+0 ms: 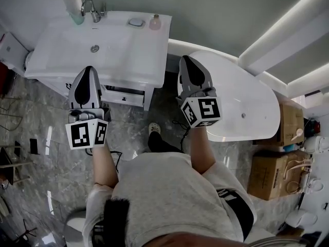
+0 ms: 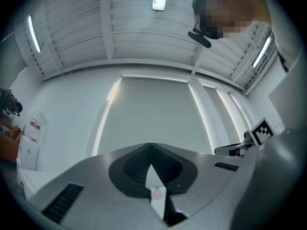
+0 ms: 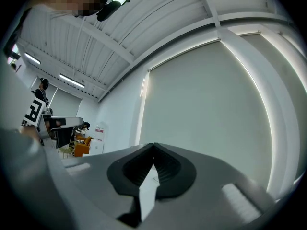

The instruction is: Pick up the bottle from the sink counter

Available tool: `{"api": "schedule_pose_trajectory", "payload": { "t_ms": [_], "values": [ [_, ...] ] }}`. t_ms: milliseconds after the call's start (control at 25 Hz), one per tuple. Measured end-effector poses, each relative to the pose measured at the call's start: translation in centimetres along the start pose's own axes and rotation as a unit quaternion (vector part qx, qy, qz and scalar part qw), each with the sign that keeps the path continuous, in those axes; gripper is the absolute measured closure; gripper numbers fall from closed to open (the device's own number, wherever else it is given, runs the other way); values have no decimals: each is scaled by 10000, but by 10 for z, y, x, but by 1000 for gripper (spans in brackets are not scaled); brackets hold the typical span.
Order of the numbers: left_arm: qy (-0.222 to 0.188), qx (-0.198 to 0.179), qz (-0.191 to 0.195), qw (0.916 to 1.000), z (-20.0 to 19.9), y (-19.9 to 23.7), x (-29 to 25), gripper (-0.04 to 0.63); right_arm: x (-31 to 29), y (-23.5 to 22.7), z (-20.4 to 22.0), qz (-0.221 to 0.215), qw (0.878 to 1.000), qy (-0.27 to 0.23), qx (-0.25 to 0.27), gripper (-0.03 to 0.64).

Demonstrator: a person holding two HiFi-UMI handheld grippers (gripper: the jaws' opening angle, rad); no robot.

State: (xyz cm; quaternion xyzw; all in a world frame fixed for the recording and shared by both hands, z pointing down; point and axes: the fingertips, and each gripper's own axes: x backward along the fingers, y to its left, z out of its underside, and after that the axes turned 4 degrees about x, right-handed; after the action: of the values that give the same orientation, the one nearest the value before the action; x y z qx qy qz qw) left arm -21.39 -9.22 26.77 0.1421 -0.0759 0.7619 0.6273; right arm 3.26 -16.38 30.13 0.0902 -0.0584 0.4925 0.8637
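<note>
Well, saw the small round pink bottle (image 1: 155, 22) standing upright at the back right corner of the white sink counter (image 1: 128, 55), close to the wall. Spotted a little oval soap dish (image 1: 136, 22) just beside it on the left. Found a curved silver tap (image 1: 91, 9) further left, at the back of the basin.

Looked down at the grey left gripper (image 1: 88, 71), held out with its tip in line with the front edge of the counter. Saw its claw clenched in the left gripper view, tips pressed together and nothing pinched in them. Peeked through the thin slit under the tips and made out the same pink bottle (image 2: 156, 193), tiny and far off. Touched nothing on the counter.

Looked at the grey right gripper (image 1: 186, 60) too, held up between the counter and the long white bathtub (image 1: 241, 96). Saw its claw clenched as well in the right gripper view, tips together, with nothing inside. Pointed up at the pale wall and the ribbed white ceiling.

Found both grippers well apart from the bottle, one on each side of the grey shirt (image 1: 169, 189). Noticed brown cardboard boxes (image 1: 267, 176) on the grey stone floor (image 1: 51, 153) past the end of the tub.
</note>
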Motion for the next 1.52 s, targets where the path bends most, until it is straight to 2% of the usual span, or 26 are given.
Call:
{"api": "schedule_pose_trajectory", "payload": {
  "t_ms": [520,1040,1280,1520],
  "values": [
    [-86,-158,-140,9997,7,7,-83,589,-78,-52,3,-209,9997,-127,21,606],
    [-72,-176,-205,9996,40,-6,-145,589,-126,-105,29,-320,9993,-159,-82,606],
    [140,-234,-216,9994,57,-6,-154,589,-138,-111,45,-357,9992,-45,-195,606],
    [200,-123,-130,9996,68,7,-169,589,-155,-111,50,-304,9994,17,-180,606]
  ]
}}
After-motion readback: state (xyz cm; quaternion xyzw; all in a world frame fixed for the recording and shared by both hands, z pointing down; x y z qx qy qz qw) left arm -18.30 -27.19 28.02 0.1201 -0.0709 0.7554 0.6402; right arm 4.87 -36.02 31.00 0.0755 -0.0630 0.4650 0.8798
